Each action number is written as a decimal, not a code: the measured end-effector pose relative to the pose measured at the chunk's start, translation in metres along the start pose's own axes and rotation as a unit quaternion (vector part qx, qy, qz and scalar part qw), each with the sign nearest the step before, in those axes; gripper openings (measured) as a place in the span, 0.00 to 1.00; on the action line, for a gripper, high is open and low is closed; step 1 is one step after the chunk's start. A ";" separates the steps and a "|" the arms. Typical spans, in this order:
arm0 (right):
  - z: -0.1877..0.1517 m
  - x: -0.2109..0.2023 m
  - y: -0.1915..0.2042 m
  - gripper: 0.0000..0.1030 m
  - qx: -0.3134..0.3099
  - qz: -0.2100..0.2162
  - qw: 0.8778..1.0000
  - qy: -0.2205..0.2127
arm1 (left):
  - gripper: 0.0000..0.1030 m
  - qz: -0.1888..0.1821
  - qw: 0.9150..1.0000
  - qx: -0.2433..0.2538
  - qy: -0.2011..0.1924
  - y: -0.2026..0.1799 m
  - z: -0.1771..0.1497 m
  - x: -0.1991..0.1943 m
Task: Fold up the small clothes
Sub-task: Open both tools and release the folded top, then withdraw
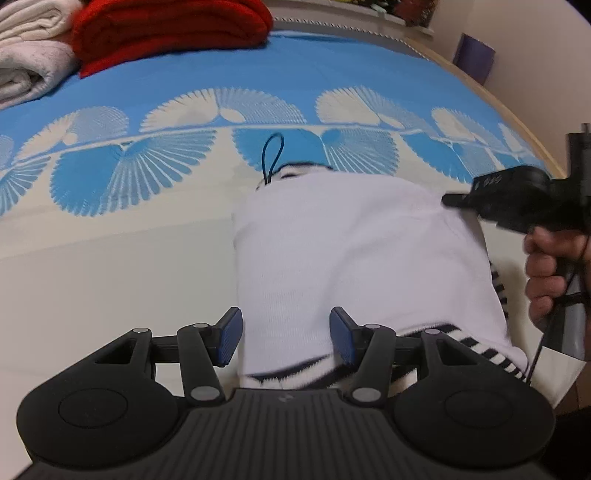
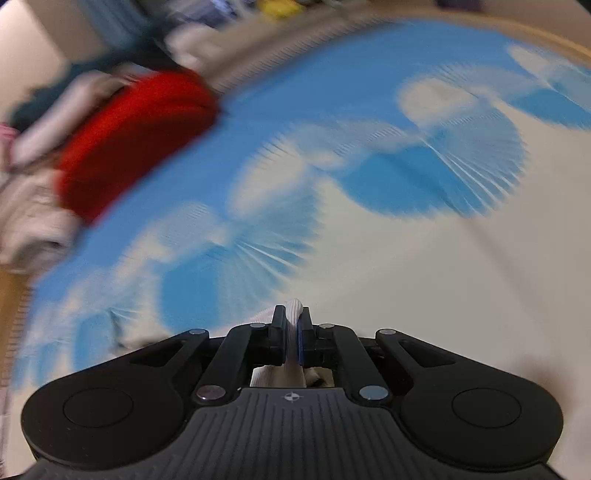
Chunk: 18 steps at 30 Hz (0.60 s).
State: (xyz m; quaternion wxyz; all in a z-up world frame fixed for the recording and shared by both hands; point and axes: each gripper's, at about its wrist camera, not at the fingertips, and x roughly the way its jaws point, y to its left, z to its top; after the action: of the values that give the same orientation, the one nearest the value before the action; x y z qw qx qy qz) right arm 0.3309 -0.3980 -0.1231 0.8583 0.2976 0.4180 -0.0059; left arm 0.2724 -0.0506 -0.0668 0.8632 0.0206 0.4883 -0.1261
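Observation:
A small white garment (image 1: pixel 354 251) with black-and-white striped trim (image 1: pixel 491 356) lies on the cream part of the bed cover. A thin black loop (image 1: pixel 272 155) sticks out at its far end. My left gripper (image 1: pixel 286 338) hovers over the garment's near edge, jaws apart, and the cloth lies under and between the blue pads (image 1: pixel 232 338) without being pinched. At the garment's right edge is my right gripper (image 1: pixel 456 201), held by a hand (image 1: pixel 546 273). The blurred right wrist view shows that right gripper (image 2: pixel 293 332) shut on a fold of white ribbed cloth (image 2: pixel 293 310).
The bed cover (image 1: pixel 110 258) is cream near me and blue with white fan patterns farther off. A folded red blanket (image 1: pixel 170 33) and white towels (image 1: pixel 29 55) sit at the far left. The bed's wooden edge (image 1: pixel 491 88) runs along the right.

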 end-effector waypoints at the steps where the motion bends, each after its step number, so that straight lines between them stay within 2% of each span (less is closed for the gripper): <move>1: -0.002 0.005 -0.005 0.05 0.009 -0.009 1.000 0.012 | 0.57 0.005 1.000 0.006 0.003 -0.001 -0.001 0.002; 4: -0.001 -0.003 0.000 0.10 0.000 -0.024 1.000 0.000 | 0.57 0.015 1.000 0.014 0.005 -0.001 -0.003 0.001; 6: 0.000 -0.020 0.012 0.19 -0.029 -0.064 0.997 -0.037 | 0.57 0.012 1.000 0.002 -0.005 0.005 0.000 -0.004; 7: 0.001 -0.032 0.016 0.20 -0.042 -0.069 0.995 -0.054 | 0.57 0.007 1.000 -0.009 -0.013 0.008 0.002 -0.007; 8: 0.001 -0.040 0.018 0.21 -0.049 -0.053 0.995 -0.063 | 0.57 0.001 1.000 -0.021 -0.021 0.012 0.004 -0.010; 10: -0.002 -0.060 0.026 0.21 -0.074 0.023 0.995 -0.056 | 0.57 -0.008 0.999 -0.042 -0.033 0.019 0.008 -0.015; 12: -0.015 -0.072 0.040 0.21 -0.132 0.112 0.985 -0.014 | 0.57 -0.008 0.998 -0.056 -0.037 0.025 0.011 -0.016; 14: -0.037 -0.073 0.056 0.22 -0.203 0.174 0.962 0.052 | 0.57 -0.009 0.997 -0.071 -0.037 0.031 0.013 -0.017; 15: -0.053 -0.067 0.062 0.23 -0.250 0.177 0.947 0.100 | 0.57 -0.012 0.996 -0.078 -0.035 0.034 0.014 -0.017; 16: -0.072 -0.055 0.065 0.23 -0.301 0.143 0.931 0.148 | 0.57 -0.016 0.996 -0.085 -0.032 0.036 0.014 -0.017; 17: -0.088 -0.043 0.062 0.22 -0.337 0.091 0.920 0.176 | 0.58 -0.022 0.995 -0.092 -0.025 0.039 0.014 -0.015; 18: -0.097 -0.036 0.055 0.21 -0.351 0.050 0.916 0.188 | 0.60 -0.026 0.995 -0.098 -0.018 0.042 0.013 -0.013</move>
State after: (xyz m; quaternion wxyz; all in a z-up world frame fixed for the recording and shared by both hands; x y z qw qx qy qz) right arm 0.2524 -0.3118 -0.1151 0.8124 -0.0067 0.5313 0.2400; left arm 0.2871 -0.0100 -0.0524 0.8660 -0.0792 0.4832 -0.1008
